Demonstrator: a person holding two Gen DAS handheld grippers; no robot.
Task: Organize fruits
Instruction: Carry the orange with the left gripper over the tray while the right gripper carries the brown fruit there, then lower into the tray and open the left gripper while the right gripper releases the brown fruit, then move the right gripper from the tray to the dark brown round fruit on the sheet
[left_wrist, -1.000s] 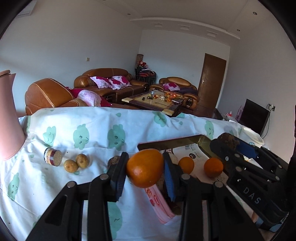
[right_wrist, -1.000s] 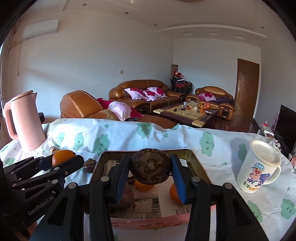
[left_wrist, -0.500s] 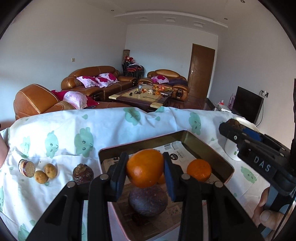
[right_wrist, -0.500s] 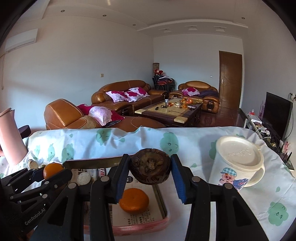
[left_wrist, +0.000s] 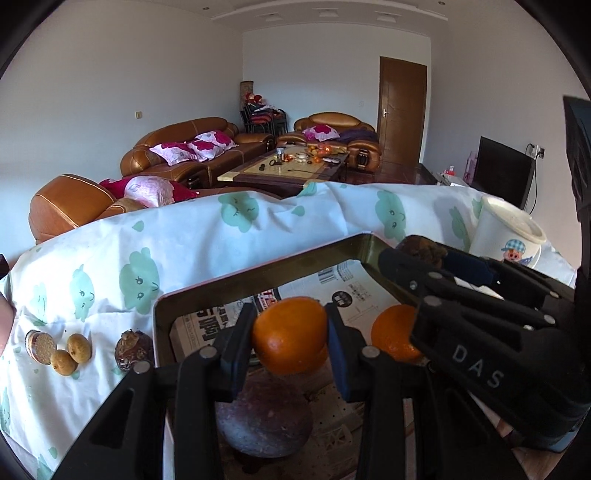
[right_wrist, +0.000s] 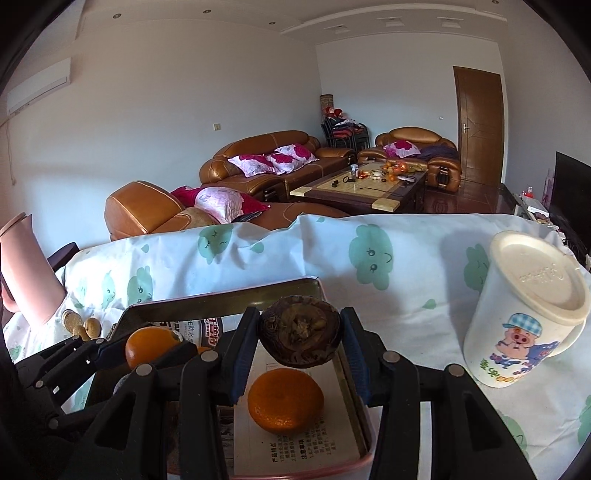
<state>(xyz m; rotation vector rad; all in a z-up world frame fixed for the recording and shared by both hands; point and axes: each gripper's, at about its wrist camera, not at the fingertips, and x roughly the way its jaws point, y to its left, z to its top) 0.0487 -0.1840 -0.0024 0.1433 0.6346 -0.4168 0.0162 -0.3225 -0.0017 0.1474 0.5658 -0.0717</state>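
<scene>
My left gripper (left_wrist: 290, 338) is shut on an orange (left_wrist: 290, 334) and holds it above the metal tray (left_wrist: 258, 273), over a dark purple fruit (left_wrist: 264, 421) lying on the tray's newspaper lining. My right gripper (right_wrist: 299, 338) is shut on a wrinkled brown fruit (right_wrist: 298, 336) above the tray's right part (right_wrist: 221, 299), over a loose orange (right_wrist: 285, 402). The right gripper also shows in the left wrist view (left_wrist: 421, 251), and the left gripper with its orange (right_wrist: 149, 345) shows in the right wrist view. Another orange (left_wrist: 393, 336) lies in the tray.
On the cloud-print tablecloth left of the tray lie a brown wrinkled fruit (left_wrist: 128, 350), two small yellow fruits (left_wrist: 72, 354) and a cut half (left_wrist: 40, 345). A lidded cartoon mug (right_wrist: 528, 317) stands right of the tray. A pink kettle (right_wrist: 26, 269) stands far left.
Both grippers moved right with their fruit still held. The left one now sits lower over the tray, and the right one is closer to the tray's right side near the mug.
</scene>
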